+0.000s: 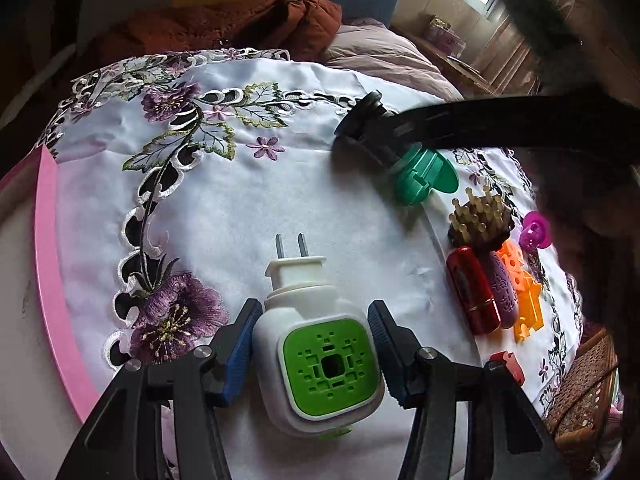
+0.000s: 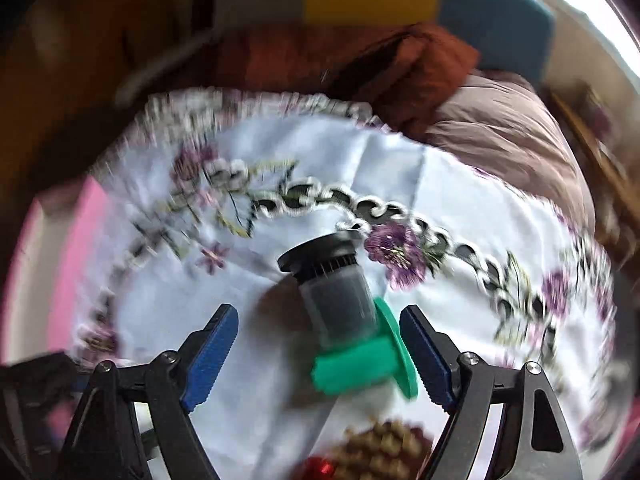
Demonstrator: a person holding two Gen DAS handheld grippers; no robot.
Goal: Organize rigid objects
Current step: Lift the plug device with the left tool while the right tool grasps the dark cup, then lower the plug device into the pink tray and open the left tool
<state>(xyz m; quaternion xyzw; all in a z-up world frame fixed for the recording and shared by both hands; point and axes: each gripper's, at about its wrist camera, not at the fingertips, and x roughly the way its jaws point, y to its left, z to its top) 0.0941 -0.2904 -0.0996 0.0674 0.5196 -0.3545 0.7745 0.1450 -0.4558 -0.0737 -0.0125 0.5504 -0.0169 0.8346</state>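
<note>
Your left gripper (image 1: 316, 344) is clamped on the white plug-in device (image 1: 316, 344) with the green vented face: both blue pads (image 1: 240, 350) press against its flanks, jaws about half apart, its two metal prongs pointing away from you over the embroidered cloth (image 1: 224, 208) on the tabletop.

Your right gripper (image 2: 320, 354) stands wide, and nothing is clamped. Between its jaws lies the dark canister with the green flanged base (image 2: 352, 332). The green flange sits right against the right-hand pad (image 2: 426, 354), though the blur keeps you from telling whether they truly touch; the left-hand pad is well clear of it. The canister's black cap end points away from you, toward the cloth's embroidered border.

Taking the plug-in device as your landmark in the left wrist view: the canister lies beyond it and to the right, and a cluster sits to its right near the cloth's edge, namely a bristled brush head (image 1: 480, 220), a red tube (image 1: 474, 290), a purple tube (image 1: 504, 296), an orange plastic piece (image 1: 526, 300) and a pink ring-shaped piece (image 1: 536, 232).
</note>
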